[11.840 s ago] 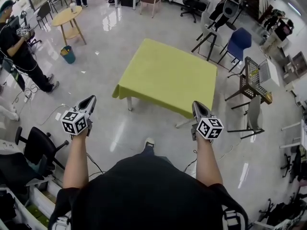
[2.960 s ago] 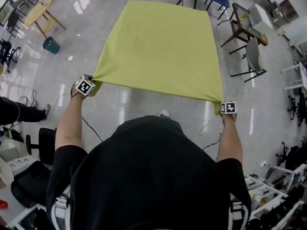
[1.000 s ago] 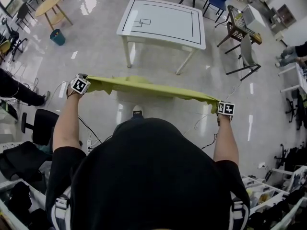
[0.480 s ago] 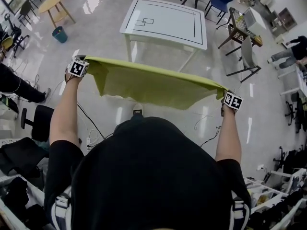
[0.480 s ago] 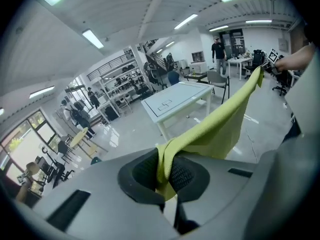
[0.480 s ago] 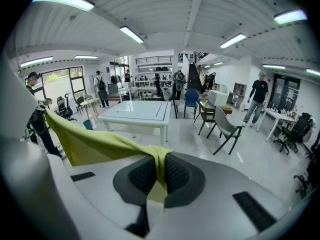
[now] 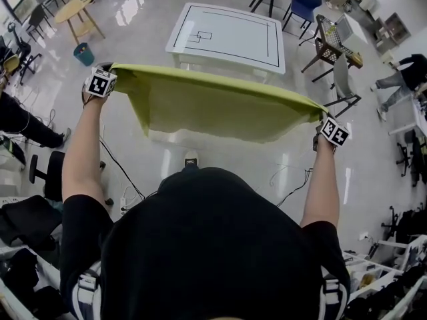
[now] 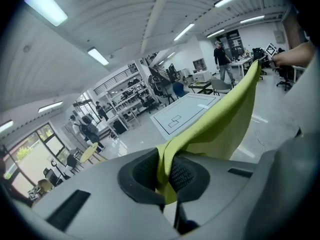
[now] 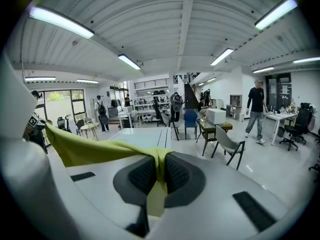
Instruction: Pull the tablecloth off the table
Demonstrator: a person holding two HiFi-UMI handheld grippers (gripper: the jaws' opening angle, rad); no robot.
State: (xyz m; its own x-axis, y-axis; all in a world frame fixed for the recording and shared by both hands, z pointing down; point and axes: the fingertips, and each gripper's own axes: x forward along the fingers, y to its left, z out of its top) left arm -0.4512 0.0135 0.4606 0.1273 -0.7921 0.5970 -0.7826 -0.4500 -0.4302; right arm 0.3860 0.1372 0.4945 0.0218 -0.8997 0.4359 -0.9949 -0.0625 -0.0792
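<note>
While the person stands back from the white table [image 7: 200, 52], the yellow-green tablecloth [image 7: 220, 109] hangs in the air, well clear of it, stretched between 2 grippers. Left gripper [image 8: 165, 174] pinches 1 corner. Right gripper [image 9: 159, 176] pinches the other. Lower edge hangs loose.

— White table [image 7: 227, 35] stands square on the glossy floor [image 7: 137, 42], black outlines marked across its top.
— On that floor too: teal bin [image 7: 84, 54], blue chair [image 7: 305, 0].
</note>
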